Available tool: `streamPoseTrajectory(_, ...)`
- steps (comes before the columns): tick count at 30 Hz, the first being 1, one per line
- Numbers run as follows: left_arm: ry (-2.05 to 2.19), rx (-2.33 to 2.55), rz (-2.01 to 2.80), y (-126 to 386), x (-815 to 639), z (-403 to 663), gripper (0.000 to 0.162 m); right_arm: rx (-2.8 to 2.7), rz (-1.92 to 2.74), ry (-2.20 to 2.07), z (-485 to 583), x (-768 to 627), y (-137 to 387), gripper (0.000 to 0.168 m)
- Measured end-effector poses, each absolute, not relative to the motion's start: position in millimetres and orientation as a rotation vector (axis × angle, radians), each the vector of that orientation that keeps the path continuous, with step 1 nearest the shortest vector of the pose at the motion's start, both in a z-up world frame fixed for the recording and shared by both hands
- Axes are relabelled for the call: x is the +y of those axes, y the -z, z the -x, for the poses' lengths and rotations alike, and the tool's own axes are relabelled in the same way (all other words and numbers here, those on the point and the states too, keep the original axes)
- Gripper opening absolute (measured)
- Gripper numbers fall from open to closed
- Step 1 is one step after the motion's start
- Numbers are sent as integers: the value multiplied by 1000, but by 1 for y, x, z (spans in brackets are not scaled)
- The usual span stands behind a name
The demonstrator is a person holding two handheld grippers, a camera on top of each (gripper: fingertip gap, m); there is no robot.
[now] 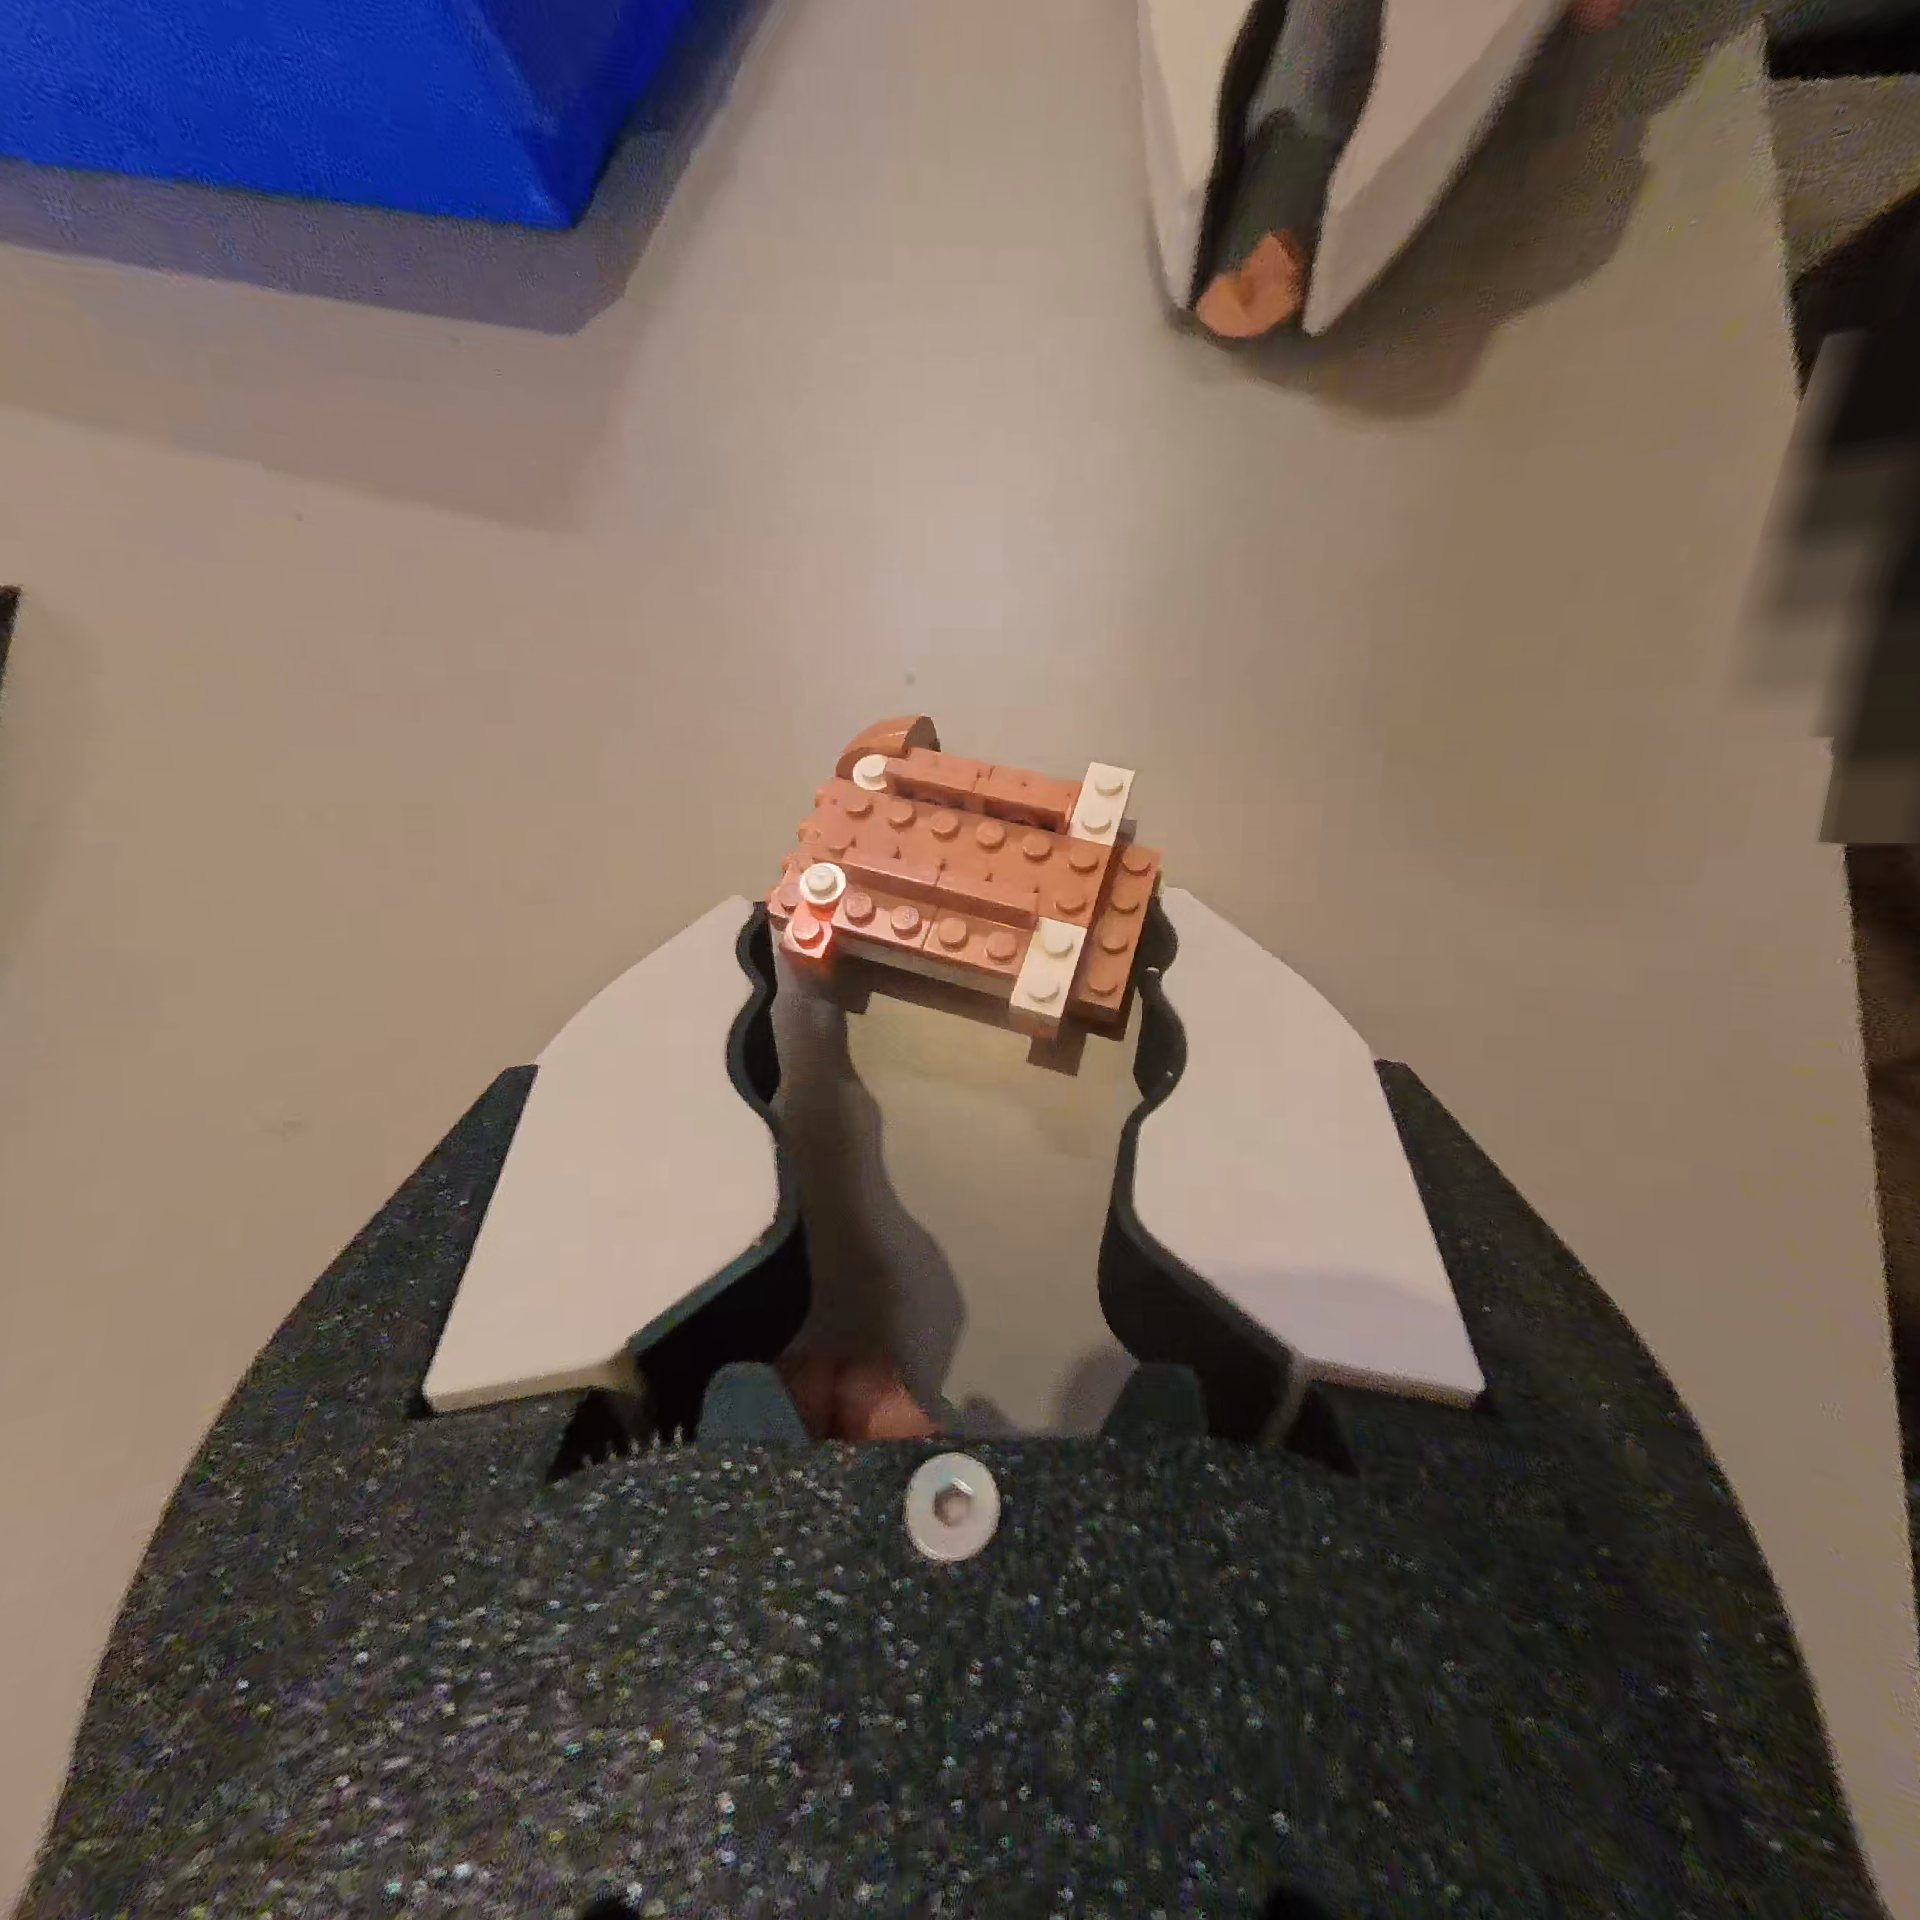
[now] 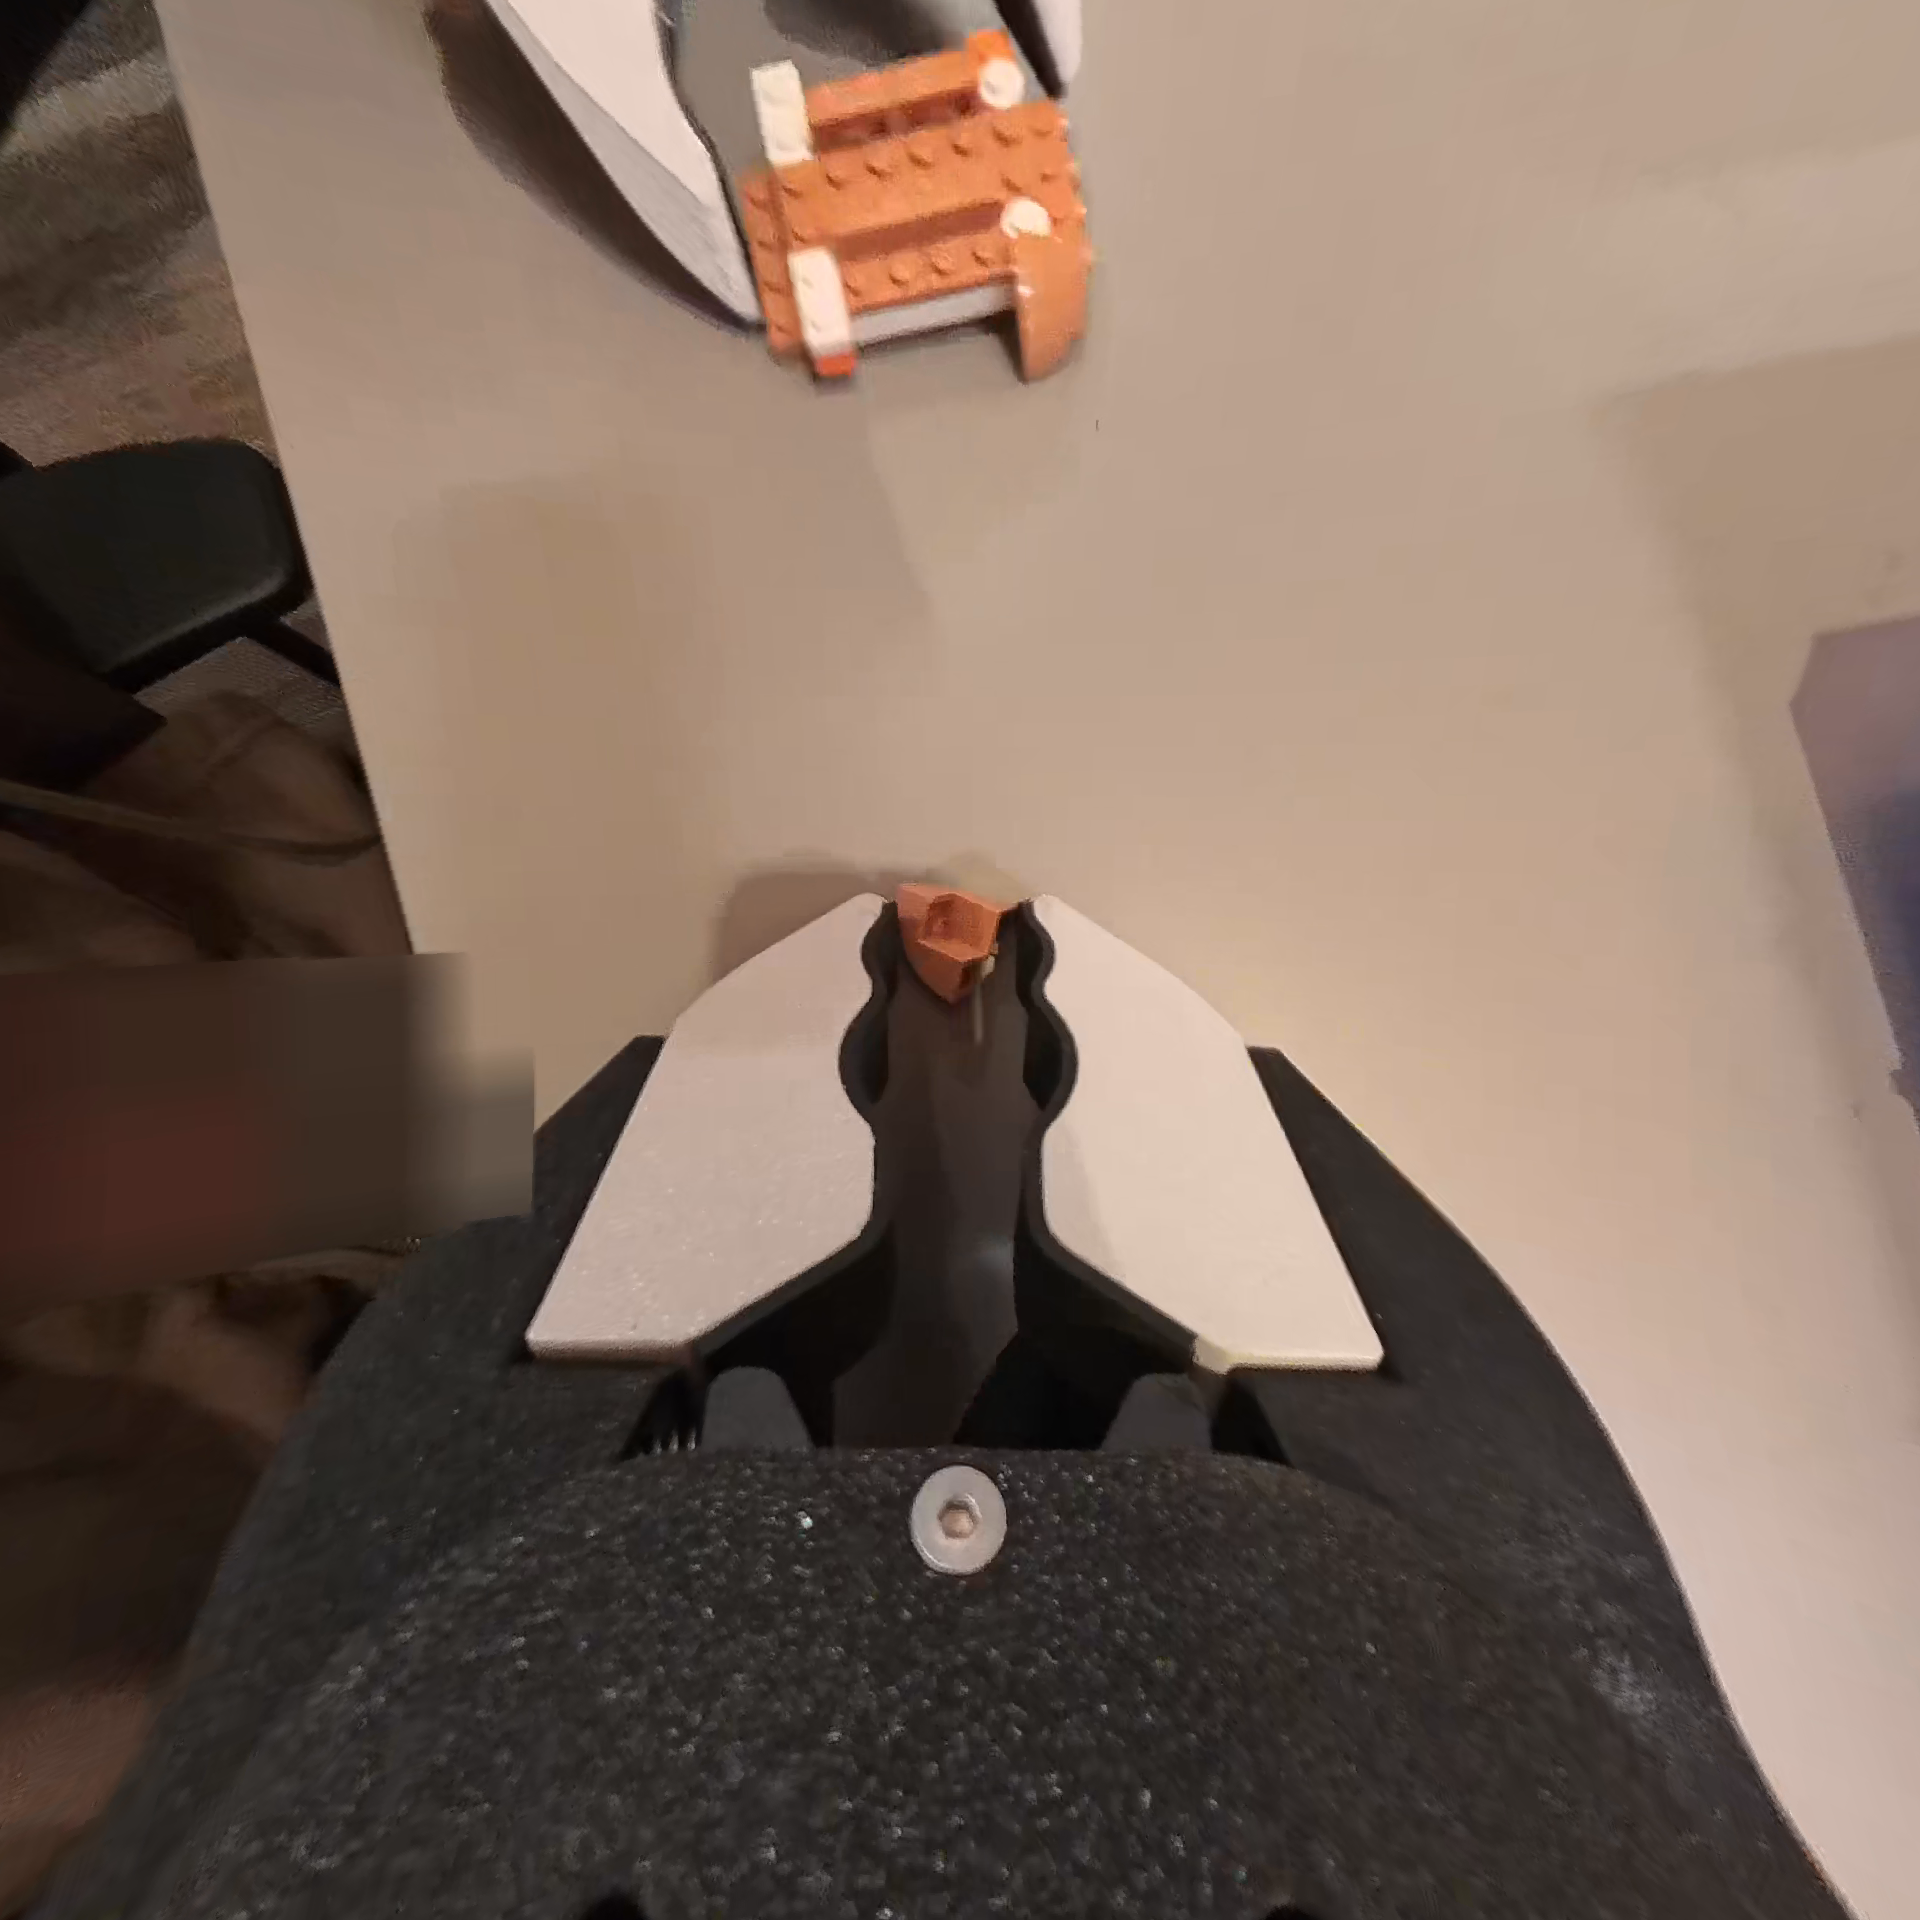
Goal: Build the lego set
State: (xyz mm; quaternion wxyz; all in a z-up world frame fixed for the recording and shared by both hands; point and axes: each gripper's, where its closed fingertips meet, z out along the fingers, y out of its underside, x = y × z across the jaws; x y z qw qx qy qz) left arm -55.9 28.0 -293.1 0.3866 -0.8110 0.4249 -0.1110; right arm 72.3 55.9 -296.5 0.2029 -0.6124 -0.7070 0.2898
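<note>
Left wrist view: brown lego assembly [image 1: 966,883] caught between the tips of the left gripper [image 1: 961,961], jaws moderately apart and closed on its two sides, model lifted a little above the pale table [image 1: 416,831]. On top, rows of free studs, two cream plates [image 1: 1103,800], two small round light studs and one red-orange piece [image 1: 808,940] at the near left corner. At the far corner, one rounded brown piece [image 1: 891,736] already fitted. Blue box [image 1: 312,94] at the far left, well apart.

Right wrist view: right gripper [image 2: 954,925] almost fully closed, pinching a small brown lego piece [image 2: 948,930] at the very tips, hollow underside turned toward the camera. Same assembly seen far ahead [image 2: 920,208], well apart from the small piece.

Step in hand, by judgement: bringing the small piece to the assembly and pressing it on. To do well: approach slowly, turn the hollow side down over the free studs, align squarely before pressing, then push straight down, not at an angle. Firm left grip needed during the press, otherwise risk of the model twisting out. Exact seat for the piece not possible to tell from here.
</note>
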Motion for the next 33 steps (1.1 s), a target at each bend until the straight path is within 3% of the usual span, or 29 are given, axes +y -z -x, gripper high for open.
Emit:
streamPoseTrajectory(5,174,889,2134,292,59,55,70,-1975,1692,-901,-52,58,293,22)
streamPoseTrajectory(10,106,793,2057,276,61,61,89,-2002,1654,-983,-42,56,289,22)
streamPoseTrajectory(16,42,1062,1814,254,38,17,85,-2044,1576,-1024,-49,52,283,29)
streamPoseTrajectory(26,11,1526,1752,279,38,-32,50,-2010,1578,-972,-73,37,278,32)
streamPoseTrajectory(33,62,1482,1935,289,38,-36,35,-1963,1599,-973,-81,30,281,29)
